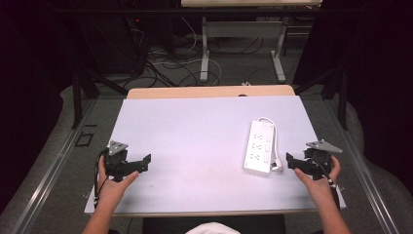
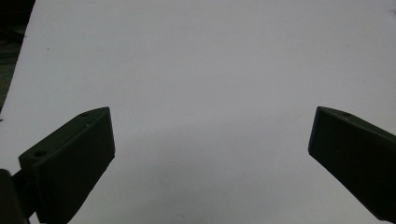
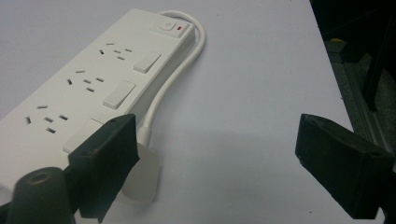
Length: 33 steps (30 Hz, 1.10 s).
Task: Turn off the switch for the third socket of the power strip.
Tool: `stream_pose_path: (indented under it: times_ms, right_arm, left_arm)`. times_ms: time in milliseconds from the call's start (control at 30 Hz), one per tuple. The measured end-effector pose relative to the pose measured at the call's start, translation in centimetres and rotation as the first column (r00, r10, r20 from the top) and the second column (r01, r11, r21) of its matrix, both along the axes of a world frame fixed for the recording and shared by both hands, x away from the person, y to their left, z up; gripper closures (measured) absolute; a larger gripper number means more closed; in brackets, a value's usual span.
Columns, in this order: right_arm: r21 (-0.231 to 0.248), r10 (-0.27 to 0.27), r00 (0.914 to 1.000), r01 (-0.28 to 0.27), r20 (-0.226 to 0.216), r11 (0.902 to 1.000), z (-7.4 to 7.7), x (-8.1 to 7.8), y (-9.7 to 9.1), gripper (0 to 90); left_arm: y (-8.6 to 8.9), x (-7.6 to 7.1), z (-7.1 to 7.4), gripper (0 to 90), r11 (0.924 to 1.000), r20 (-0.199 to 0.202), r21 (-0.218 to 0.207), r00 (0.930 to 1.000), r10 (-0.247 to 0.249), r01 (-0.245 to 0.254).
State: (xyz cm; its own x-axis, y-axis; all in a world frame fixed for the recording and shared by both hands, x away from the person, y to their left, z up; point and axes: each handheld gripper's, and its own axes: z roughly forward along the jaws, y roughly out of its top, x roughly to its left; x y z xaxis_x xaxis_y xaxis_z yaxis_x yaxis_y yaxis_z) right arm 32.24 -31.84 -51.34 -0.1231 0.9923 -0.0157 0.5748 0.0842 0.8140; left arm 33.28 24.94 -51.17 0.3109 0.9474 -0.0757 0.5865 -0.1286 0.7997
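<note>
The table (image 1: 195, 136) carries a white sheet across its top. The white power strip (image 1: 258, 146) lies flat on the right half of the sheet, its cable (image 1: 275, 134) looped along its right edge and ending in the plug (image 1: 276, 165) at the near end. The left gripper (image 1: 146, 161) is held level over the sheet at the left, well apart from the strip, jaws spread wide with nothing between them. The right gripper (image 1: 289, 160) points at the strip's near end, just beside the plug, jaws likewise spread and gripping nothing.
</note>
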Motion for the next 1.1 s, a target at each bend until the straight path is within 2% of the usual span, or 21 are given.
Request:
stream_pose_path:
  times_ms: [33,100,200,233,333,600,767,933,967,1100]
  right_arm:
    - [-0.002,0.008,0.9999,-0.008,-0.012,1.0000,0.1,0.0,0.0,14.8]
    - [0.001,0.013,0.9998,-0.013,-0.013,0.9999,0.1,0.0,0.0,15.0]
    - [-0.007,0.009,0.9999,-0.009,-0.007,0.9999,0.1,0.0,0.1,15.4]
    - [-0.010,0.016,0.9996,-0.016,-0.023,0.9998,0.3,0.0,0.0,15.5]
    - [-0.001,0.018,0.9997,-0.018,-0.018,0.9998,0.3,0.0,-0.1,17.1]
    - [0.012,0.044,0.9965,-0.043,-0.071,0.9990,0.7,0.2,-0.3,23.2]
    - [0.017,0.055,0.9931,-0.054,-0.103,0.9984,1.2,0.3,-0.1,24.7]
    - [0.022,0.068,0.9901,-0.066,-0.123,0.9976,1.6,0.5,0.1,26.6]
    - [0.021,0.070,0.9893,-0.068,-0.128,0.9975,1.7,0.6,0.1,27.5]
    - [0.013,0.082,0.9877,-0.081,-0.133,0.9966,2.1,0.6,0.4,30.6]
  left_arm:
    - [0.0,0.0,0.0,0.3,1.0000,-0.001,0.003,1.0000,0.000,0.000]
    - [0.0,-0.1,0.1,0.3,0.9999,-0.011,0.013,0.9999,-0.002,0.002]
    - [-0.1,-0.1,0.1,0.4,0.9995,-0.003,0.031,0.9999,-0.010,0.010]
    - [-0.1,-0.1,0.2,0.5,0.9994,-0.002,0.032,0.9999,-0.014,0.014]
    - [-0.3,-0.1,0.2,0.8,0.9997,0.002,0.023,1.0000,-0.009,0.009]
    - [-0.2,-0.2,0.5,1.4,0.9992,-0.001,0.038,0.9999,-0.010,0.010]
    - [-0.1,-0.3,0.8,1.7,0.9990,-0.018,0.042,0.9997,-0.016,0.017]
    - [-0.1,-0.3,1.1,2.1,0.9988,-0.019,0.041,0.9995,-0.026,0.026]
    - [-0.1,-0.3,1.1,2.3,0.9983,-0.030,0.048,0.9990,-0.033,0.034]
    - [-0.4,-0.3,1.1,2.5,0.9985,-0.024,0.040,0.9991,-0.035,0.036]
